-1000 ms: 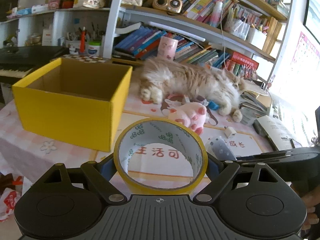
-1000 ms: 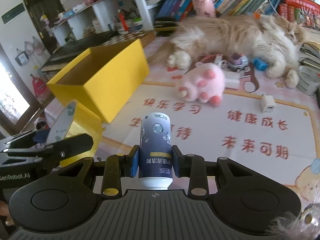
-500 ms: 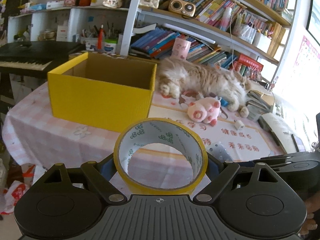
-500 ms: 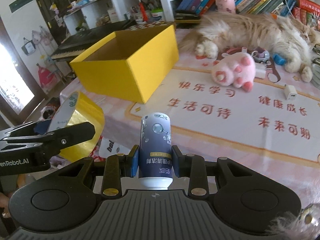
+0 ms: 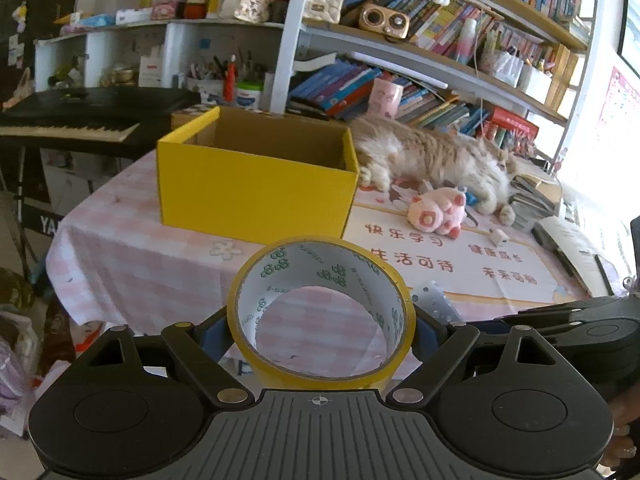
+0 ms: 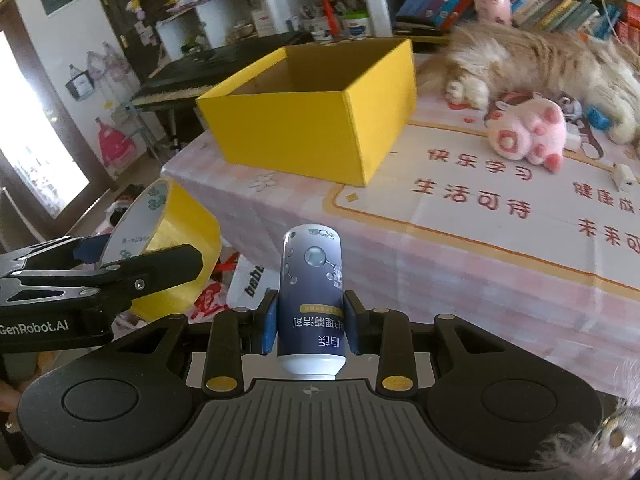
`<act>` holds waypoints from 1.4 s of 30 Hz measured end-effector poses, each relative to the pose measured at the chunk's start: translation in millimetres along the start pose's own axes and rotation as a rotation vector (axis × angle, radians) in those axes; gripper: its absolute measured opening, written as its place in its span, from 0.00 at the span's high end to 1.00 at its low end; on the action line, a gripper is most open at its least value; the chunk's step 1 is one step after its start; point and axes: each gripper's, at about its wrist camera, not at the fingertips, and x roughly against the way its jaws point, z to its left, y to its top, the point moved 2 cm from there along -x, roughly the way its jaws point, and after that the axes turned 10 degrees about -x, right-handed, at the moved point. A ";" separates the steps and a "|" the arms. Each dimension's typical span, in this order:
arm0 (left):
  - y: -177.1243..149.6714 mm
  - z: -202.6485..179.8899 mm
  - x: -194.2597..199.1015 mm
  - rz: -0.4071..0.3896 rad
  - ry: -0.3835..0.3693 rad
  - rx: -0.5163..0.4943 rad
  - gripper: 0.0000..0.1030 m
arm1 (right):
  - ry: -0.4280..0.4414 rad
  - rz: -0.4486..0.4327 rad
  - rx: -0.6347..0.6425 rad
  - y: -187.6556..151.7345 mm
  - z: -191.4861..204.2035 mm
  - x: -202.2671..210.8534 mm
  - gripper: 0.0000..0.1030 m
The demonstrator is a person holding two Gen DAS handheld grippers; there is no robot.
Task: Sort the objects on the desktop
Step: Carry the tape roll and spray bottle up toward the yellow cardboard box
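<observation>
Yellow tape roll point(image 5: 320, 312) sits light and stiff across my wide left pads, while my right jaws pinch the slick bottle point(image 6: 311, 304) mid-body.

The cardboard box point(image 5: 256, 192) stands on the table point(image 5: 132, 264), near its left corner, open at the top. Right of the box the printed mat point(image 6: 500, 216) lies on the table, and on the mat's far edge, right of the box, lies the plush toy point(image 5: 438, 212). Behind the toy and right of the box a cat point(image 5: 432, 156) lies stretched along the table's back edge. A small charger plug point(image 5: 499, 236) sits on the mat right of the toy. Behind the box stand the bookshelves point(image 5: 400, 80); left of the box, beyond the table, stands a keyboard piano point(image 5: 80, 120). In front of the box, off the table's near edge, the tape roll point(image 5: 320, 312) sits left of the small bottle point(image 6: 312, 300).
</observation>
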 end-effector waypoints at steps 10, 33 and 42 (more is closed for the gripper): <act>-5.4 13.2 6.3 -0.006 0.008 0.024 0.14 | 0.007 0.020 0.057 -4.9 22.3 -7.1 0.71; -3.1 29.3 1.4 -0.001 0.014 0.018 0.14 | 0.008 0.044 0.079 5.2 38.5 -23.9 0.71; 1.9 41.5 -6.5 0.006 0.023 0.052 0.14 | 0.000 0.067 0.070 16.0 39.4 -31.9 0.71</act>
